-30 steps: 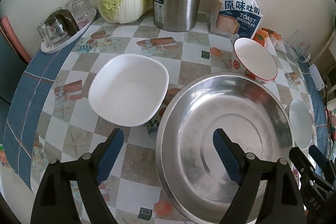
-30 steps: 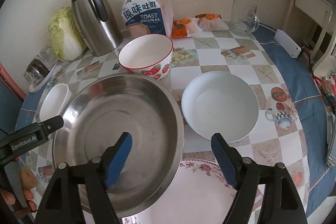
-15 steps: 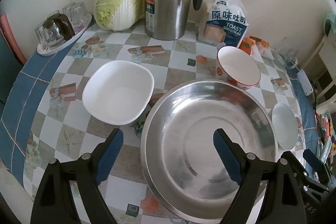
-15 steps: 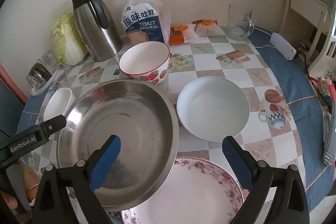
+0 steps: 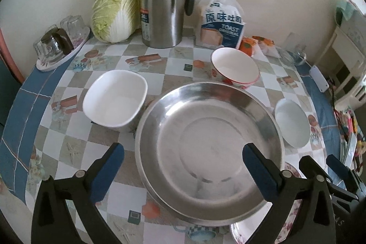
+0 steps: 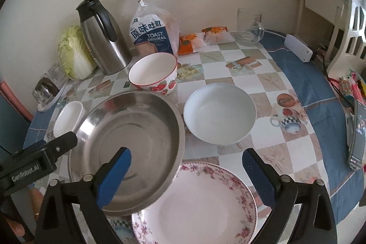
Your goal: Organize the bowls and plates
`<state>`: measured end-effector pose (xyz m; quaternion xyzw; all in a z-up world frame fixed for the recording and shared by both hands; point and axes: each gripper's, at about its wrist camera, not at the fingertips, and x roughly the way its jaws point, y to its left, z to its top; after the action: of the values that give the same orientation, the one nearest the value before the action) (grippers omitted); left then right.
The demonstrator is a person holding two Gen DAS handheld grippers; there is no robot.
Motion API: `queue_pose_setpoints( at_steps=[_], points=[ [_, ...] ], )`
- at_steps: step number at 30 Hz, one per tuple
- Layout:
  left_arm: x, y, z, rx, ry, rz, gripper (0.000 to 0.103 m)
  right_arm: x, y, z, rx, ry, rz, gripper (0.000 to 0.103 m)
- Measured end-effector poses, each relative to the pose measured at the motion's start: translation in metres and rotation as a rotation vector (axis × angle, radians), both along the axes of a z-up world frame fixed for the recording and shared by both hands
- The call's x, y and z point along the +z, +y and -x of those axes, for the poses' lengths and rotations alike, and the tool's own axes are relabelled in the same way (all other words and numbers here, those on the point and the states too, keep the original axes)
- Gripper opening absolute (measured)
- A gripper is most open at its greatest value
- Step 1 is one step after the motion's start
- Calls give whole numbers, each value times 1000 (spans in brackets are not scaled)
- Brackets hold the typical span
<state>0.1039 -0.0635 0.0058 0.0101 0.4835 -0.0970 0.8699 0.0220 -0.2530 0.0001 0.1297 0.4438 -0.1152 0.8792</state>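
Observation:
A large steel basin sits mid-table, its near rim resting over a floral plate. A white square bowl is to its left, a strawberry bowl behind it, a white round bowl to its right. My left gripper is open and empty, held above the basin's near left rim. My right gripper is open and empty above the plate's far edge.
A steel thermos jug, a cabbage, a toast bag and snack packets line the wall. A tray of glasses stands far left. A glass jug, a white box and a phone are at the right.
Both grippers have drawn back and up from the table, so more of it shows. Both stay open and empty. The dishes have not moved.

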Motion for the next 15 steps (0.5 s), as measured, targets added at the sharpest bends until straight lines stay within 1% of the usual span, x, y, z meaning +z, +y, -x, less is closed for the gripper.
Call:
queue_pose_setpoints(
  at_steps=[4, 6, 10, 15],
  points=[
    [0, -9, 17, -35, -8, 13, 103, -2, -5, 12, -21, -5, -14, 103],
    [-2, -9, 24, -29, -13, 17, 103, -1, -8, 17, -30, -12, -18, 103],
    [-4, -8, 35, -25, -4, 57, 103, 0, -13, 27, -46, -33, -35, 103],
    [-6, -10, 44, -20, 1, 58, 103, -5, -21, 41, -76, -32, -40, 103]
  ],
)
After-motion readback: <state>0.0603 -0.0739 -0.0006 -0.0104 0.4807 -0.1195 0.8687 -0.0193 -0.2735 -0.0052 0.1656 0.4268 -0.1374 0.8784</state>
